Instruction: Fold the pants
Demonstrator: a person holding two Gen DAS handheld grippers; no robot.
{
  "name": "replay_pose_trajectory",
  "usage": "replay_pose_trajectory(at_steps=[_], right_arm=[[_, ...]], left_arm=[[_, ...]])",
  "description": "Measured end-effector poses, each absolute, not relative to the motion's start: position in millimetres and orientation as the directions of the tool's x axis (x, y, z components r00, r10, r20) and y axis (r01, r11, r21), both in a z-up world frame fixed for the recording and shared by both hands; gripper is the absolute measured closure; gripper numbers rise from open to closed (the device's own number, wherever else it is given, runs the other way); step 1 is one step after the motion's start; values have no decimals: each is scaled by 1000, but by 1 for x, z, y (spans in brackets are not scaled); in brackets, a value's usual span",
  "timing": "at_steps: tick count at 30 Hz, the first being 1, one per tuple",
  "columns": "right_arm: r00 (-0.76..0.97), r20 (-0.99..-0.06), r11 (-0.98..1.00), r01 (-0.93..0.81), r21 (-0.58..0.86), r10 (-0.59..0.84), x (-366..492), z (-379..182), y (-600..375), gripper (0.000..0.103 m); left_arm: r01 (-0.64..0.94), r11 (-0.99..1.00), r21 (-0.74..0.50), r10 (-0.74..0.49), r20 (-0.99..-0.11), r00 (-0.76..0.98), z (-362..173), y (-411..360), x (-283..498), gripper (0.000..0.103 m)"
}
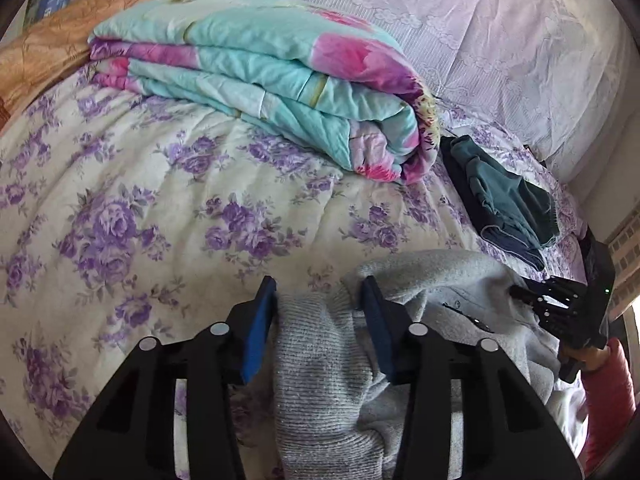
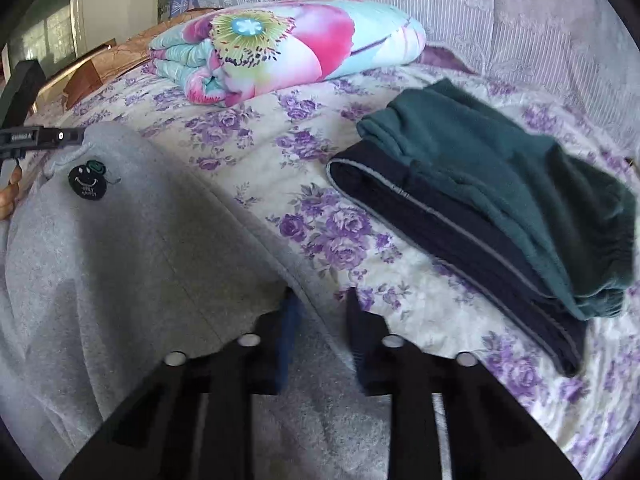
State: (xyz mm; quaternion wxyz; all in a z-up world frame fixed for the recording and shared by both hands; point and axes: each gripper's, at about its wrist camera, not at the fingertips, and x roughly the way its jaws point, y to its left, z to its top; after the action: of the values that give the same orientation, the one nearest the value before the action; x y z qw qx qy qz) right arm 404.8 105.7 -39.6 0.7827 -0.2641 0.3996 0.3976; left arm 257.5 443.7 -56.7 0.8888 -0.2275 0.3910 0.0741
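Grey pants [image 1: 320, 380] lie on the floral bedspread [image 1: 140, 200] at the near edge. My left gripper [image 1: 318, 300] is shut on a bunched, ribbed grey band of the pants, which fills the gap between its blue pads. In the right wrist view the pants [image 2: 120, 260] spread flat to the left, with a black smiley patch [image 2: 88, 182] near their far end. My right gripper [image 2: 320, 312] is shut on the pants' right edge. The right gripper [image 1: 536, 300] also shows at the far right of the left wrist view, held by a hand in a red sleeve.
A folded turquoise and pink quilt [image 1: 260, 92] lies at the back of the bed. A stack of folded green and navy garments [image 2: 500, 200] sits to the right of the pants. White lace fabric [image 1: 440, 20] hangs behind the bed.
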Motion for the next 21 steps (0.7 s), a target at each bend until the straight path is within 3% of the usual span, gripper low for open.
replay_pose_trajectory(at_steps=[3,5,12,13,15,16,17,21], right_arm=[[418,-796,557,-821,-125,438,389,-14,97,92],[462,-762,572,-807,-148,454,373,9,90,93],[537,-677,587,-788,-188,503,282,61,57,94],[540,-667,581,-791,-193,513,265,64,51,94],[556,-651,573,-789,-220,516,232,65,42,94],[552,-653,569,-793,-219,518,221,63,39,94],[549,-654,568,-795,-214,521,209,61,34,94],[543,-653,574,-795,-197,527,176,54,22,94]], left_arm=[[-298,885,-358,-48,-706,707,-48,445,251,74],[-298,877,-377,-49,-688,724,-41,448,244,90],[-225,828,-513,-167,-609,775,-28,452,216,90],[-225,822,-524,-175,-607,776,-27,451,213,84],[-240,794,-559,-173,-586,791,-27,453,204,60],[-260,773,-579,-161,-575,802,-27,457,196,41],[-267,760,-593,-160,-568,807,-28,459,192,32],[-236,680,-695,-244,-517,820,-37,465,174,30]])
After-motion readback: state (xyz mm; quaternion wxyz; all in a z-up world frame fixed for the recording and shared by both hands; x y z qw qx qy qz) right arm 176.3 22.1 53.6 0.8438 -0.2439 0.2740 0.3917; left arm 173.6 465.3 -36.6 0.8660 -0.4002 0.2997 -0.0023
